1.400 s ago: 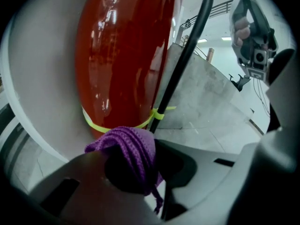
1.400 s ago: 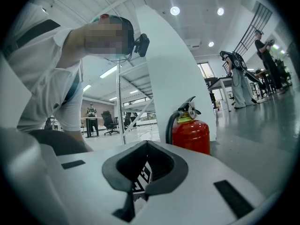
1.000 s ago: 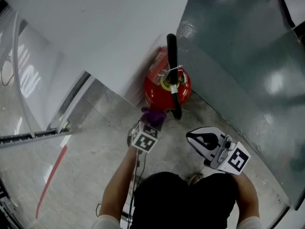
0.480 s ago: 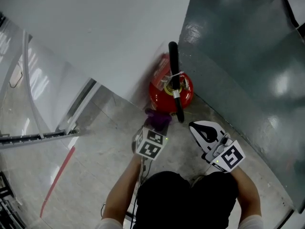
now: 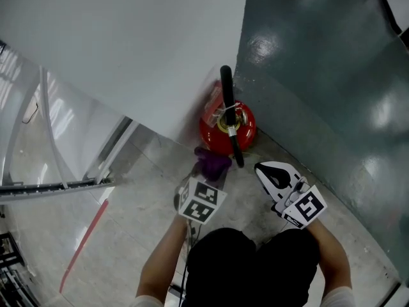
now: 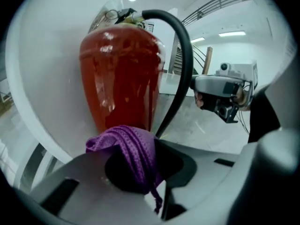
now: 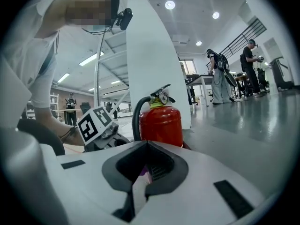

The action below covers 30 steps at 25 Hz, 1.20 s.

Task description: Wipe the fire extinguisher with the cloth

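Moved since a second ago: right claw (image 5: 267, 171) has come forward, its tip now level with the hose end; left claw (image 5: 206, 173) and its load sit at the cylinder's foot as before.

Head view. Red steel fire extinguisher (image 5: 214, 133) stands on the pale concrete floor (image 5: 140, 190), in the corner between a white wall (image 5: 128, 43) and a dark grey-green panel (image 5: 319, 75). Black rubber hose (image 5: 231, 130) runs down its front. Bunched purple knitted cloth (image 5: 212, 162) lies against the lower red body, at the left claw's tip. Right claw sits just right of the hose, apart from it.

Left gripper view. Left claw (image 6: 145, 172) is clamped on the purple cloth (image 6: 133, 146), which bulges above the jaws. Extinguisher (image 6: 119, 74) is directly ahead and close. Hose (image 6: 185, 64) arcs down its right side. Right claw (image 6: 222, 95) is beyond the hose.

Right gripper view. Right claw (image 7: 140, 182): jaws drawn to a narrow slit, nothing gripped. Extinguisher (image 7: 161, 123) stands ahead. Left claw's marker cube (image 7: 93, 121) is to its left. People (image 7: 218, 71) stand in the distance.
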Each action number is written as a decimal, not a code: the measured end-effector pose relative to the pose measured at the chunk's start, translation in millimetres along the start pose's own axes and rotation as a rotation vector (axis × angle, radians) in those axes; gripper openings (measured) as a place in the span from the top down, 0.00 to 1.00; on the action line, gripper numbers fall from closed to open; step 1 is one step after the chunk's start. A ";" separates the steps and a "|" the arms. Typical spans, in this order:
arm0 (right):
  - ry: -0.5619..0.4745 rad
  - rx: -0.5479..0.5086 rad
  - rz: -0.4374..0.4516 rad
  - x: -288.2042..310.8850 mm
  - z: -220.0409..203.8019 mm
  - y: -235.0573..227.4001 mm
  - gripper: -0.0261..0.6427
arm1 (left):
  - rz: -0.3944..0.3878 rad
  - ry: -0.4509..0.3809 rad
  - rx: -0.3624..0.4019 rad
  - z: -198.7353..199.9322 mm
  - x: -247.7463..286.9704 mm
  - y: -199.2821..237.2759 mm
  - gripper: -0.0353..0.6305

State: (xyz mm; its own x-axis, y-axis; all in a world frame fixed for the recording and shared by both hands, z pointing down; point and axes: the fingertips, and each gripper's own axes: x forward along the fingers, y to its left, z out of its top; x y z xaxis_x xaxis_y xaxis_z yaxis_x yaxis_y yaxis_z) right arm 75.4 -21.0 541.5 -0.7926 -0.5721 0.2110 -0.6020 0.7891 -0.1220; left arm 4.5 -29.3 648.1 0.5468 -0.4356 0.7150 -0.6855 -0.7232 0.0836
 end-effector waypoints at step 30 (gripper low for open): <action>-0.026 0.034 0.018 9.1 -3.1 -14.6 0.94 | 0.012 -0.147 0.062 88.4 -81.5 -15.8 0.87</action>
State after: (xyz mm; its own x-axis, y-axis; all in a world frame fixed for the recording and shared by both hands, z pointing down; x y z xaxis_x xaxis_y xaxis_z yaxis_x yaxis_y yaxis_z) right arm 77.3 -37.1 548.2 -0.8051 -0.5641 0.1832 -0.5905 0.7913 -0.1586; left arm 13.3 -29.7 527.2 0.6063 -0.5149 0.6061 -0.6639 -0.7472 0.0294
